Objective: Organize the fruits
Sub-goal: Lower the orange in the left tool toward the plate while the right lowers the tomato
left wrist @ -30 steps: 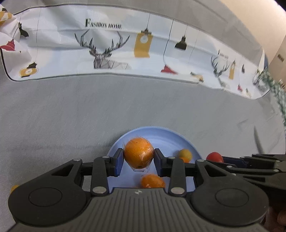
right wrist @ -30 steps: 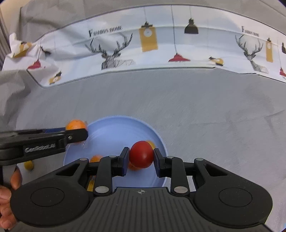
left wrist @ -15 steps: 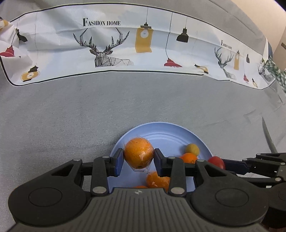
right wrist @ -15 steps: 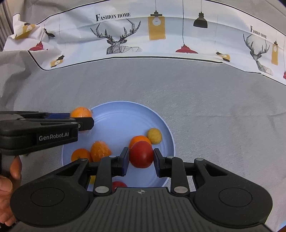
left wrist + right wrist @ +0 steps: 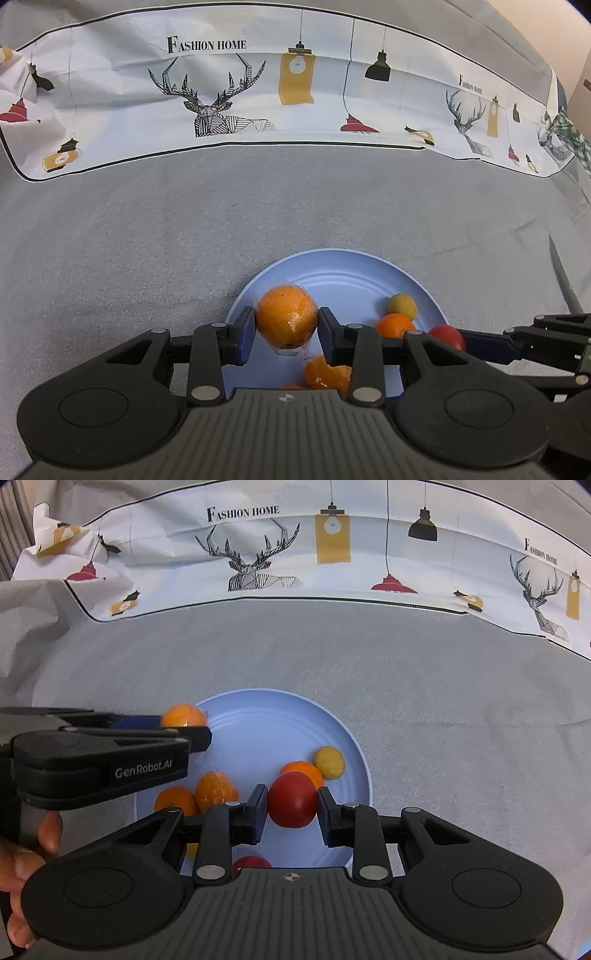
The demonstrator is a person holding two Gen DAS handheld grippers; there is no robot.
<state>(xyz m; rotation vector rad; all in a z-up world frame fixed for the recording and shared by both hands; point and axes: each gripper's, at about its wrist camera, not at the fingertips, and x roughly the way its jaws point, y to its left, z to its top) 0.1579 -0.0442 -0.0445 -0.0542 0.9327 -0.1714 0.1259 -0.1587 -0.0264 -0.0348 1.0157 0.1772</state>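
Left to right, over a grey woven tablecloth (image 5: pixel 147 236). At far left of the right-wrist view, part of a person's hand (image 5: pixel 22 853) around the handle of the left gripper (image 5: pixel 287 334), jaws pinching a wrapped orange (image 5: pixel 287 317) at its widest girth and carried above the near-left rim of the blue plate (image 5: pixel 351 269), probably for release among the fruit already gathered there. Clear film crinkled over the pebbled rind, hence a slick, slightly yielding surface under the flat blue pads. Next, on the plate floor, a second film-wrapped orange (image 5: pixel 216 790) beside a bare small orange (image 5: pixel 175 801), both round and matt. At centre, right gripper (image 5: pixel 291 810) closed on a red tomato (image 5: pixel 292 799), smooth and glossy, gripped across its sides and poised low above the plate; light pressure advisable, since thin skin bruises easily. Below it, another red fruit (image 5: pixel 251 862) half hidden by the gripper body. Just behind the tomato, a further orange (image 5: pixel 303 768), touching or nearly touching a dull yellow ball-shaped fruit (image 5: pixel 329 762) of rougher skin. Shallow plate with raised rim and faint concentric ridges, suited to stopping round fruit from rolling off. Along the far edge, a creased white printed cloth (image 5: pixel 332 554) with deer and lamp motifs.
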